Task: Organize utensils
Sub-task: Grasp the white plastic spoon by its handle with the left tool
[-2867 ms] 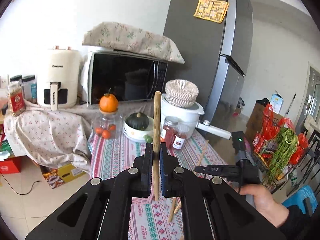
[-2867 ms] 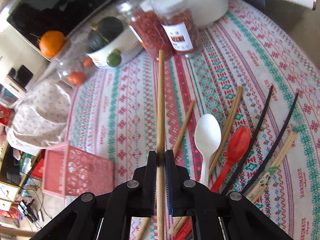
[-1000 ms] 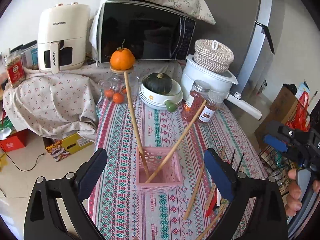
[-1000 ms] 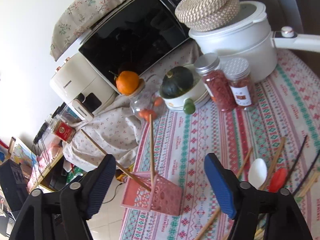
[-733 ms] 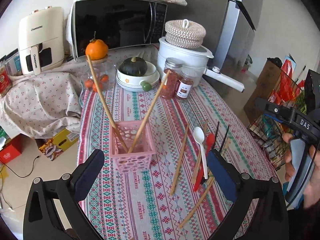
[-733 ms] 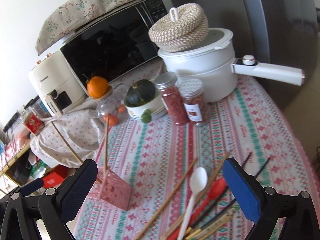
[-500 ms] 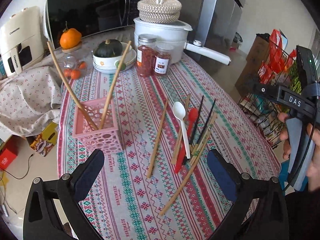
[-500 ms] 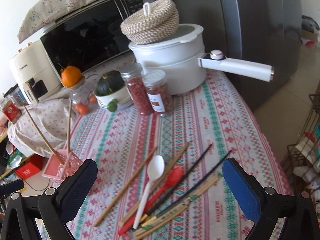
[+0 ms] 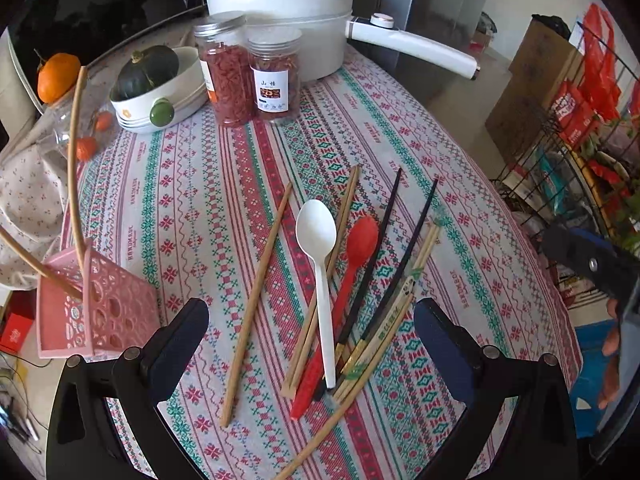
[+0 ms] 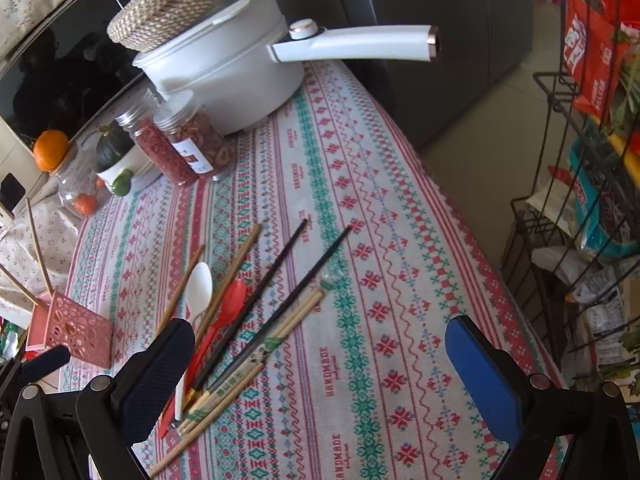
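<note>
A pink perforated basket (image 9: 100, 312) stands at the table's left edge with two wooden chopsticks (image 9: 74, 160) leaning in it; it also shows in the right wrist view (image 10: 68, 332). A white spoon (image 9: 322, 264), a red spoon (image 9: 348, 280), black chopsticks (image 9: 384, 248), a lone wooden chopstick (image 9: 258, 296) and several bamboo chopsticks (image 9: 392, 316) lie on the patterned tablecloth (image 9: 200, 184). My left gripper (image 9: 312, 344) is open and empty above the utensils' near ends. My right gripper (image 10: 320, 364) is open and empty, right of the utensil pile (image 10: 240, 320).
A white pot (image 9: 288, 12) with a long handle, two jars (image 9: 252, 72), a bowl with a squash (image 9: 152, 80) and a fruit jar with an orange (image 9: 58, 76) stand at the back. A wire rack (image 10: 592, 200) of groceries stands right of the table.
Both grippers let go of their wooden chopsticks, which now stand in the pink basket. Both opened wide and moved right and lower, toward the utensils lying on the cloth.
</note>
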Demonstrator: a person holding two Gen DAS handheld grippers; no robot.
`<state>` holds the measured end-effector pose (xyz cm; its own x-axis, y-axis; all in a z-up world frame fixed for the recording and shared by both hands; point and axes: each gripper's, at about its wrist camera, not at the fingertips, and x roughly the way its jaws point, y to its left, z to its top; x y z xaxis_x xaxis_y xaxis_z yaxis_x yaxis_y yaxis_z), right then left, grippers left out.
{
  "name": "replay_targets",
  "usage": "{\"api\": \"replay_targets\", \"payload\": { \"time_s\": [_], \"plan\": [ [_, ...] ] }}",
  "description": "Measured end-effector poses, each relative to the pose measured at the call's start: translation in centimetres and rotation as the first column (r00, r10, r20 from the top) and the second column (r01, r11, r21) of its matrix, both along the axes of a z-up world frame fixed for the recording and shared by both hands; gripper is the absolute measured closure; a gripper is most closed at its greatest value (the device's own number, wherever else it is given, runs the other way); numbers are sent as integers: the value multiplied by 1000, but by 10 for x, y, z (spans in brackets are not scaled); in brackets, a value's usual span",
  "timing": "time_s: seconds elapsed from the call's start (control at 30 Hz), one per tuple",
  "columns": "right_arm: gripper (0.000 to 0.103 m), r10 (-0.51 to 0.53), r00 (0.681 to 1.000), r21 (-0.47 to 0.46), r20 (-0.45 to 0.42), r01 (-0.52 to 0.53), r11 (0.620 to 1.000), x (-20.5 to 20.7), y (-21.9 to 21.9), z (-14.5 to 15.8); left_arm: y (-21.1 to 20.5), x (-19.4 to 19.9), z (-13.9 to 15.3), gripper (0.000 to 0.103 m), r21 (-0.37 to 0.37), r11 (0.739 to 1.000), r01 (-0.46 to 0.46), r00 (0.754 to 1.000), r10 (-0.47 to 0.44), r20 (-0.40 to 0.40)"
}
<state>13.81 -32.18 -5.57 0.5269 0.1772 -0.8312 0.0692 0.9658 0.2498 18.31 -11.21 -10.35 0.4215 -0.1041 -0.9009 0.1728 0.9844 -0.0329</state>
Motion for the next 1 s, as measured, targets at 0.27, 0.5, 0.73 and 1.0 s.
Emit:
{"api": "replay_targets", "payload": {
  "time_s": [0.27, 0.5, 0.73, 1.0],
  "plan": [
    [0, -4, 997, -82, -72, -2, 997, 14, -10, -20, -11, 57, -34, 1, 28, 996, -88, 992, 91, -89],
    [0, 9, 994, -78, -106, -17, 997, 23, -15, -29, -20, 82, -60, 34, 24, 993, -112, 979, 115, -169],
    [0, 18, 993, -78, -116, -27, 997, 27, -15, -33, -23, 91, -70, 66, 4, 991, -137, 975, 136, -176],
    [0, 29, 992, -87, -127, -40, 995, 30, -12, -38, -22, 71, -42, 66, -50, 996, -76, 994, 73, -77]
  ]
}}
